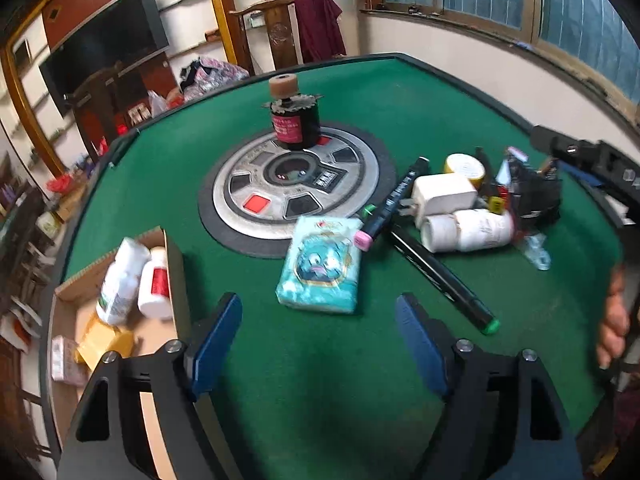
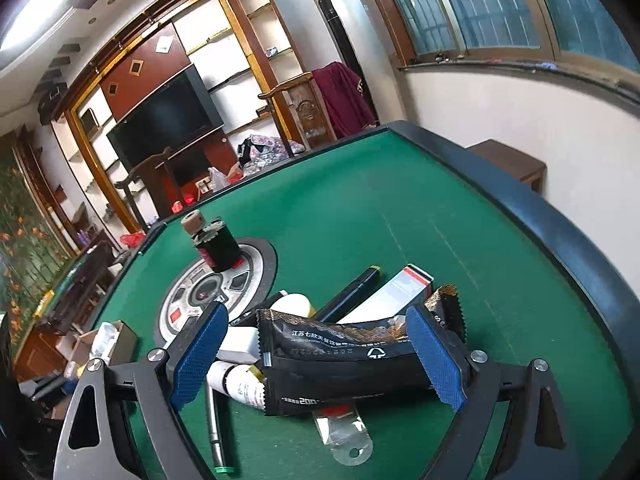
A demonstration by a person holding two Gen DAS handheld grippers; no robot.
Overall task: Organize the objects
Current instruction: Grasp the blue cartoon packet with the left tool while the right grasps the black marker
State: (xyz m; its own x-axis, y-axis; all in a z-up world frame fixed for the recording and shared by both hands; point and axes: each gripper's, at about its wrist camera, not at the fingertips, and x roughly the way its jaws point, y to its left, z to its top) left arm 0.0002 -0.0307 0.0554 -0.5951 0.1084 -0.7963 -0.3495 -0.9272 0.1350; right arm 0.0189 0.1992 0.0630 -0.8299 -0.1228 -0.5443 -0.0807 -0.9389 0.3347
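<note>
In the left wrist view my left gripper [image 1: 320, 332] is open and empty above the green table, just short of a teal tissue pack [image 1: 320, 268]. A cardboard box [image 1: 172, 268] at the left holds two white bottles [image 1: 136, 280] and small packets. A pile at the right has a white charger [image 1: 444, 196], a white bottle [image 1: 480, 230], a yellow tape roll [image 1: 466, 166] and black markers [image 1: 396, 196]. In the right wrist view my right gripper [image 2: 320, 354] is open with its fingers on either side of a black snack packet [image 2: 340, 364] on that pile.
A black ink bottle [image 1: 296, 128] with a cork-coloured roll on top stands on the table's round centre panel [image 1: 296, 196]. The right gripper's arm [image 1: 592, 156] shows at the right edge. The raised dark table rim [image 2: 540, 216] runs along the far and right sides.
</note>
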